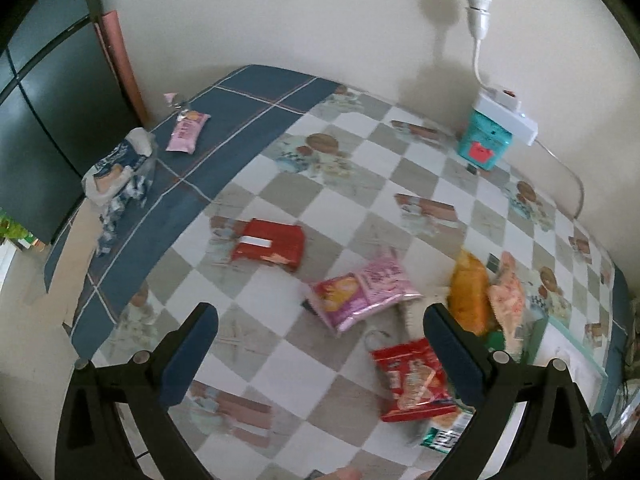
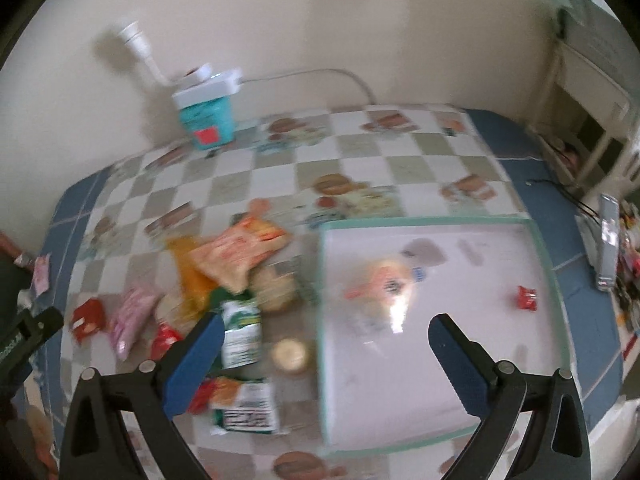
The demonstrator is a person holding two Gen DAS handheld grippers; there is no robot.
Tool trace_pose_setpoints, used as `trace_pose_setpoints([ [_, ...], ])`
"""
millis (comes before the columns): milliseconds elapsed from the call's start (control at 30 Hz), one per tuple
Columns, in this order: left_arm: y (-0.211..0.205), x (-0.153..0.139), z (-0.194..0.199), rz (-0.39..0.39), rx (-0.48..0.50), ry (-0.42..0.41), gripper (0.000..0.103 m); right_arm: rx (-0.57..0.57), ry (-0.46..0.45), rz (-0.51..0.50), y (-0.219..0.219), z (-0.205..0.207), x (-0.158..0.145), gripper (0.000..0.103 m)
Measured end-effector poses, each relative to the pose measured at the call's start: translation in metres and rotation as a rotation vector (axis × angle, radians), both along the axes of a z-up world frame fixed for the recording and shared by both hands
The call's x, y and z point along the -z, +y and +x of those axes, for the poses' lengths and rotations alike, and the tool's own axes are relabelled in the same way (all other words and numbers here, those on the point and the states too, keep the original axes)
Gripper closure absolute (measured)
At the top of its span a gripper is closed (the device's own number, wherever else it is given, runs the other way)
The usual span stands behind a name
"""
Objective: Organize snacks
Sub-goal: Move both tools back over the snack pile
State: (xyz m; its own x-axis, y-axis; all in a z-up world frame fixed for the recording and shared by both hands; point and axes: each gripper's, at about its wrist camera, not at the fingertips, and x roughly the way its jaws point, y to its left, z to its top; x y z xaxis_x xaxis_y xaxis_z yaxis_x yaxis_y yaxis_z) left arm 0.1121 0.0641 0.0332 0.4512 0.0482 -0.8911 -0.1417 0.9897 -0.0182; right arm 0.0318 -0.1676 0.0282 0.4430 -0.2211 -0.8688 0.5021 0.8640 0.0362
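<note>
No brand name or printing can be read on any packet; both views are too blurred for that. The white plastic tray with a pale green rim (image 2: 536, 240) lies flat on the checked tablecloth (image 2: 360, 152) and holds a small crumpled red wrapper (image 2: 527, 297) near its right side and a blurred peach-coloured packet (image 2: 380, 280) near the middle. Beside the tray on its left lie loose snacks: an orange-and-peach packet (image 2: 236, 256), a green-and-white sachet (image 2: 240, 332) and a pink foil packet (image 1: 360, 294). A flat red packet with a white strip (image 1: 270, 245) lies apart. The left gripper (image 1: 320, 354) hangs above the cloth, jaws wide and empty. The right gripper (image 2: 326, 354) hangs over the tray's near edge, jaws likewise wide, holding nothing
</note>
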Motion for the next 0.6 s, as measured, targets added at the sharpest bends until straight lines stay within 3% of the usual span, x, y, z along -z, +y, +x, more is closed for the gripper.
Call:
trace_pose_setpoints([
  [367,0.044,0.008,0.005,-0.007,-0.063,0.024,0.001,-0.105,0.037,0.042,0.061,0.027,0.016,0.000],
  [600,0.061,0.016,0.007,-0.016,-0.089,0.045,0.001,-0.121,0.048,0.074,0.062,0.031,0.022,0.000],
])
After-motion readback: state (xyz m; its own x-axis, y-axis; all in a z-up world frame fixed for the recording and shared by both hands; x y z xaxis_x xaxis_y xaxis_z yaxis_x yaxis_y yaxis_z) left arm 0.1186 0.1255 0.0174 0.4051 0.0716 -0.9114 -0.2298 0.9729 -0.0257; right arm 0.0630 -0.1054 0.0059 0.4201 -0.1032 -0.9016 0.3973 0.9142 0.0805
